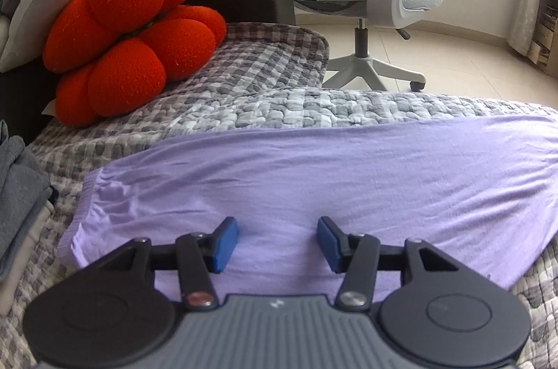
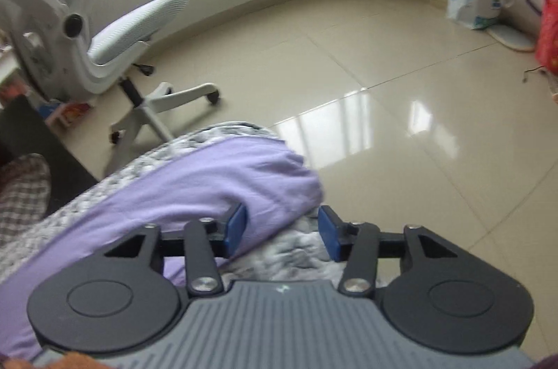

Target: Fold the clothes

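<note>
the lilac garment (image 1: 314, 167) lay spread across the checked quilt (image 1: 265, 104), both the left gripper (image 1: 278, 243) and right gripper (image 2: 282, 231) gaping with nothing held, so its end overhanging the edge (image 2: 279, 174) might slide floorward if tugged.

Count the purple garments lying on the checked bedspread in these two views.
1. A single purple garment lies spread across the checked bedspread, under the open left gripper; its far end sits by the open right gripper. Others could lie outside view.
</note>
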A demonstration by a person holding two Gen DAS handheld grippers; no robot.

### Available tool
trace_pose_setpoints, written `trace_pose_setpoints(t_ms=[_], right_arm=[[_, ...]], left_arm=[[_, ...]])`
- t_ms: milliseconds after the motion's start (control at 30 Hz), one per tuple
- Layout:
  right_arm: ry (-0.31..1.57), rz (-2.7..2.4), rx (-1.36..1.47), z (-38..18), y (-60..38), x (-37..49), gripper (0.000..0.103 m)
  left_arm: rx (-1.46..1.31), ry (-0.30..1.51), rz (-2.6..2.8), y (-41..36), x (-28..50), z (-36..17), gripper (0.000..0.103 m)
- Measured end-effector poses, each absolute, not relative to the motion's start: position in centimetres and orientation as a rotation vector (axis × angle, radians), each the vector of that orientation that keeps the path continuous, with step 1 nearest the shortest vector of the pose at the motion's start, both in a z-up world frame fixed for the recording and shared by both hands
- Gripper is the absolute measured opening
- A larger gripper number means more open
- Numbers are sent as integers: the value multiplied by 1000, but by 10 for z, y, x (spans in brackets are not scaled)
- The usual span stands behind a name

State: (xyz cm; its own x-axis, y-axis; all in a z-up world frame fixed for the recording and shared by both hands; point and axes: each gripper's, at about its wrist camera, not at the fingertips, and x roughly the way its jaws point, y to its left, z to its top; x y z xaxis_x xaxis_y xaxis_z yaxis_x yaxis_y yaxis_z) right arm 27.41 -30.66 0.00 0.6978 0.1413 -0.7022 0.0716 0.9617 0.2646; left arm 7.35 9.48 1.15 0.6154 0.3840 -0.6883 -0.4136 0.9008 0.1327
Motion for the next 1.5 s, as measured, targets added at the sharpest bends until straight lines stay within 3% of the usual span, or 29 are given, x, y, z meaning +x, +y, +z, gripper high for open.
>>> trace_pose_setpoints(t_ms=[433, 967, 1500], right_arm=[[687, 137, 196, 34, -263, 251, 51], [714, 397, -133, 10, -149, 235, 54], [708, 292, -127, 3, -159, 285, 58]], left_arm=[[-6, 772, 457, 86, 72, 11, 53], [9, 762, 448, 79, 73, 10, 53], [33, 747, 451, 76, 75, 8, 53]])
